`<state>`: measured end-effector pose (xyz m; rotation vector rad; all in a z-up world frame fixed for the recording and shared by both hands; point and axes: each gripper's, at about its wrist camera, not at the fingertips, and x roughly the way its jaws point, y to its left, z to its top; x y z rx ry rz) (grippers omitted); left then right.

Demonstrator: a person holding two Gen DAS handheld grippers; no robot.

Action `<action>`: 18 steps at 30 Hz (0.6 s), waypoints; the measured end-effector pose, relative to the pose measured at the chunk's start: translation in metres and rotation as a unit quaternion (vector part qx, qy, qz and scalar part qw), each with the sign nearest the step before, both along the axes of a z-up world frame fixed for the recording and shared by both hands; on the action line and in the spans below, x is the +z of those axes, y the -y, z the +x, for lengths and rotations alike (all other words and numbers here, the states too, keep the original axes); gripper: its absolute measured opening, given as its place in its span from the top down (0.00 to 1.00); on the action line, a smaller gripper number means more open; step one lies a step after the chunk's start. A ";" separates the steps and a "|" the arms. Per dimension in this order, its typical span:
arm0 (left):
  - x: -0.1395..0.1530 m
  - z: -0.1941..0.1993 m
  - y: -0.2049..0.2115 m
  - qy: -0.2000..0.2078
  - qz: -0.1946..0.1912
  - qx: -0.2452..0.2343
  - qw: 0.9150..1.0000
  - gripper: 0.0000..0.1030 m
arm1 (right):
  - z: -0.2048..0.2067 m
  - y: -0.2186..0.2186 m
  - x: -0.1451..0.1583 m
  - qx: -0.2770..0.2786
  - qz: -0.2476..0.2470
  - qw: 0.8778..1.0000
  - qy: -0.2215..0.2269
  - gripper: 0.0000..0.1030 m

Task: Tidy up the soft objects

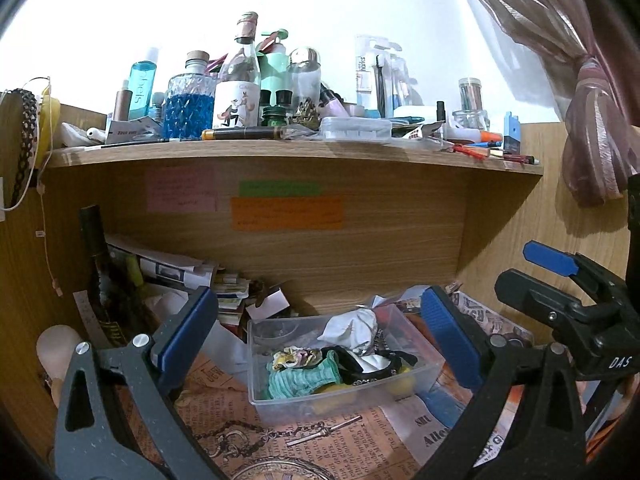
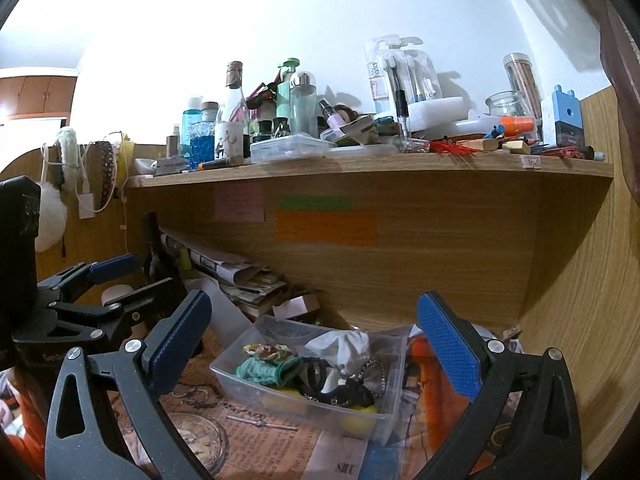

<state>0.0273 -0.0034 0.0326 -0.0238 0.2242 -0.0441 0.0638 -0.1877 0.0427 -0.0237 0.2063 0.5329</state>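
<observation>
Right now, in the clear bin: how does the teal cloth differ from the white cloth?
The teal cloth is ribbed and lies low near the bin's front-left; the white cloth is smooth, crumpled and heaped higher toward the back. The teal cloth sits beside a floral scrunchie; the white cloth sits above black bands. Both are soft items inside the bin, neither held by a hand-held gripper.

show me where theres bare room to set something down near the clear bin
Free: the printed paper mat in front of the clear bin, though a chain crosses it. Crowded: the bin's front half, the paper pile behind-left, and the top shelf packed with bottles.
</observation>
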 end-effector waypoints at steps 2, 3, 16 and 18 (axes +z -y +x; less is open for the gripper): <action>0.000 0.001 0.001 -0.002 -0.001 -0.001 1.000 0.00 | 0.000 0.001 0.000 0.000 0.002 1.000 -0.002 0.00; -0.001 0.001 0.001 -0.002 -0.001 0.000 1.000 0.00 | 0.000 0.001 -0.001 -0.001 0.002 1.000 -0.003 0.00; -0.002 0.002 0.001 -0.004 -0.002 0.001 1.000 0.00 | 0.001 0.001 -0.002 0.000 0.005 1.000 -0.006 0.00; -0.002 0.002 0.001 -0.005 -0.002 0.002 1.000 0.00 | 0.000 0.001 -0.002 0.001 0.005 1.000 -0.006 0.00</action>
